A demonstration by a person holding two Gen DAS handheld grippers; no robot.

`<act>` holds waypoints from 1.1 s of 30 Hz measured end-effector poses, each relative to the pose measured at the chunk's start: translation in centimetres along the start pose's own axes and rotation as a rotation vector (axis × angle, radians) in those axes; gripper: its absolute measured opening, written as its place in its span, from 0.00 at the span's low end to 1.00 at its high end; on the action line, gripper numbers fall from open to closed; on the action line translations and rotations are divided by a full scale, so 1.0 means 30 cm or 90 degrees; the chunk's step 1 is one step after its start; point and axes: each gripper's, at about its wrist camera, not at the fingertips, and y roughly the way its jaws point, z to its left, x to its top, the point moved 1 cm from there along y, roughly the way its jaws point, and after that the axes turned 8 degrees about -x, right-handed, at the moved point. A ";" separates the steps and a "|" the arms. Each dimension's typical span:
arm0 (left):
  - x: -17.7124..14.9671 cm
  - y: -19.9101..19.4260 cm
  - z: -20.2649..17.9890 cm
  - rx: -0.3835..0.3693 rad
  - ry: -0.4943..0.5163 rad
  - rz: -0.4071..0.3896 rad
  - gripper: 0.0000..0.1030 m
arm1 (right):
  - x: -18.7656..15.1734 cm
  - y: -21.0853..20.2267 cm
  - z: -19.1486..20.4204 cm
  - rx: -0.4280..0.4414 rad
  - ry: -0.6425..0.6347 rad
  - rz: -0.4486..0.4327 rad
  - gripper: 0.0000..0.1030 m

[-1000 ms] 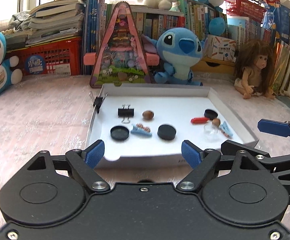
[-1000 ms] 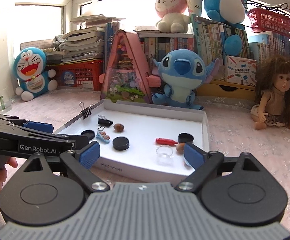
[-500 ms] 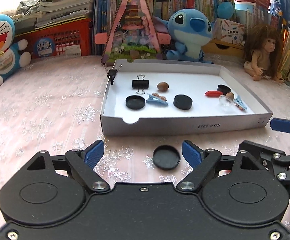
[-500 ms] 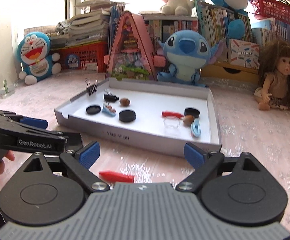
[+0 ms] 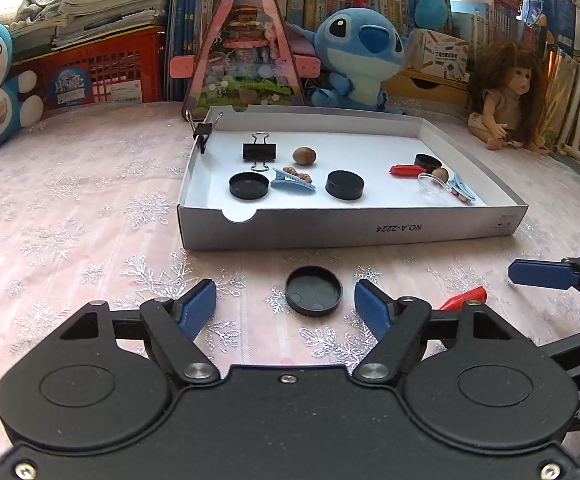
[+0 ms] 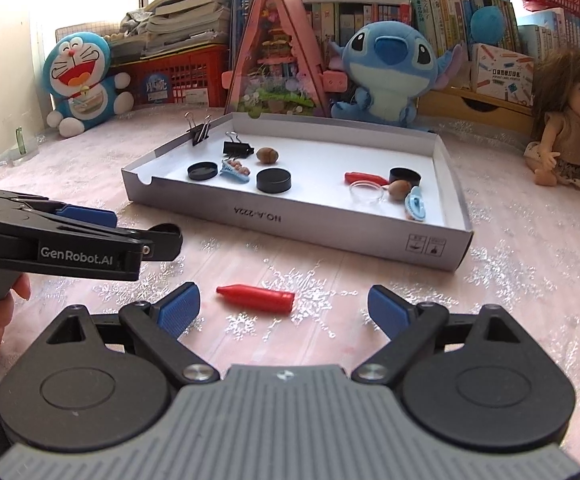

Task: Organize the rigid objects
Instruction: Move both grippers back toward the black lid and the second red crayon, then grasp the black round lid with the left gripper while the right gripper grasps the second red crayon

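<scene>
On the desk (image 5: pixel 70 216), the left tongs (image 5: pixel 285 304) are closing around one black cap (image 5: pixel 314 290), pads not touching it. The white tray (image 5: pixel 346 228) beyond holds two binder clips, three black caps and two nuts. The right tongs (image 6: pixel 284 312) stand released around one red piece (image 6: pixel 256 298).

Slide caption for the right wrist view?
Open right gripper frames a red cap on the tablecloth before the white tray.
</scene>
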 end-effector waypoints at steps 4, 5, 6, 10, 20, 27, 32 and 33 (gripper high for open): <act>-0.004 0.002 -0.008 -0.003 0.006 -0.002 0.67 | 0.000 0.004 0.004 0.001 0.006 0.004 0.93; -0.006 0.002 -0.008 -0.003 0.008 -0.002 0.66 | 0.000 0.005 0.005 0.001 0.008 0.005 0.93; -0.009 0.003 -0.009 0.000 0.009 -0.002 0.64 | 0.000 0.007 0.006 0.001 0.010 0.006 0.93; -0.020 0.003 -0.017 0.019 0.018 -0.010 0.59 | -0.008 0.019 0.012 -0.007 0.006 0.011 0.93; -0.029 -0.015 -0.016 0.016 0.006 -0.024 0.40 | -0.003 0.018 0.009 -0.015 0.031 0.014 0.94; -0.019 -0.022 0.000 0.008 -0.017 -0.025 0.27 | 0.007 0.015 0.004 -0.030 0.074 0.016 0.92; -0.017 -0.026 0.000 0.009 -0.020 -0.027 0.27 | 0.006 0.000 0.004 -0.068 0.103 0.004 0.83; -0.017 -0.026 0.000 0.009 -0.021 -0.028 0.27 | 0.006 -0.006 0.007 -0.070 0.101 -0.002 0.83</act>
